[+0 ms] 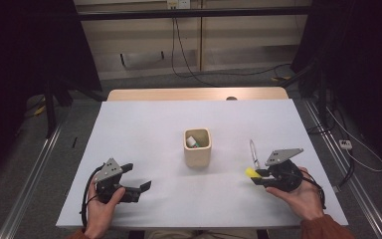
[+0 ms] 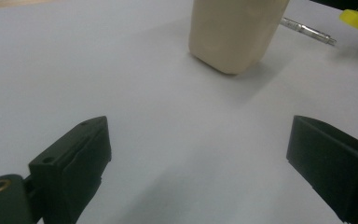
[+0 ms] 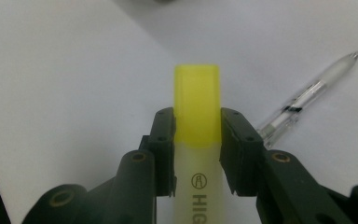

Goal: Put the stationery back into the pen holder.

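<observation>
Right jaws clamp a highlighter (image 3: 197, 135) near its cap; left jaws gape empty. Tilting toward the cup (image 1: 197, 148) could slip it.

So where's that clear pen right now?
The pen lies flat on the white table, right of the beige cup in the high view, just beyond the right gripper clamping a yellow highlighter.
</observation>
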`<state>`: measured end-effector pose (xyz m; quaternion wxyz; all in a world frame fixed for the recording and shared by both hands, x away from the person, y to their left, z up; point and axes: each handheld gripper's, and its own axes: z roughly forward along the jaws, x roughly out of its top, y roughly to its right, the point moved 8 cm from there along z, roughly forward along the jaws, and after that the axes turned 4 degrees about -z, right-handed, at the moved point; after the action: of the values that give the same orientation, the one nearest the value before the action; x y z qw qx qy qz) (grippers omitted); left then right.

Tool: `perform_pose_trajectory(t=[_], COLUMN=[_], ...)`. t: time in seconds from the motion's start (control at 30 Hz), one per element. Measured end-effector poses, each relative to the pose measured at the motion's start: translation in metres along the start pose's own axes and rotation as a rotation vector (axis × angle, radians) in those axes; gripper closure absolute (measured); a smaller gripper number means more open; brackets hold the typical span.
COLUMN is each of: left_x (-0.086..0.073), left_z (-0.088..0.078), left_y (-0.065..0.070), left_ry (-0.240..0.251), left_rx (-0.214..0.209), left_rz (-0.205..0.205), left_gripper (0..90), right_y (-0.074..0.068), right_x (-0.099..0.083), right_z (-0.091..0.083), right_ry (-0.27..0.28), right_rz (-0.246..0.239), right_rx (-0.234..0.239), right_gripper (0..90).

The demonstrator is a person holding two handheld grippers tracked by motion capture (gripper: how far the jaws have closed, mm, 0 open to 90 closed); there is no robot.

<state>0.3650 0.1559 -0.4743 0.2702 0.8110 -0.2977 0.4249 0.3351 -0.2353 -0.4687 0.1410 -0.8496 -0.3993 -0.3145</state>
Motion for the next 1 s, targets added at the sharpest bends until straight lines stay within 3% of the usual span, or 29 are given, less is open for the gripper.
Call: perform_pose_trajectory(t=[0.23, 0.67, 1.0], left_x=[0.000, -0.001, -0.001], left_z=[0.000, -0.002, -0.001], left_y=[0.000, -0.002, -0.001], left_ry=[-0.001, -0.003, -0.004], left_rx=[0.002, 0.013, 0.008], left_rz=[0.003, 0.004, 0.000], left_gripper=[6.3, 6.3, 6.4], right_y=[0.000, 0.002, 0.001], right_x=[0.007, 0.035, 0.056], right_z=[-0.003, -0.009, -0.006], right_ry=[0.064, 0.287, 0.353], right_rz=[-0.002, 0.056, 0.057], right_rx=[0.009, 0.002, -0.022], right_gripper=[67.9, 67.9, 67.9])
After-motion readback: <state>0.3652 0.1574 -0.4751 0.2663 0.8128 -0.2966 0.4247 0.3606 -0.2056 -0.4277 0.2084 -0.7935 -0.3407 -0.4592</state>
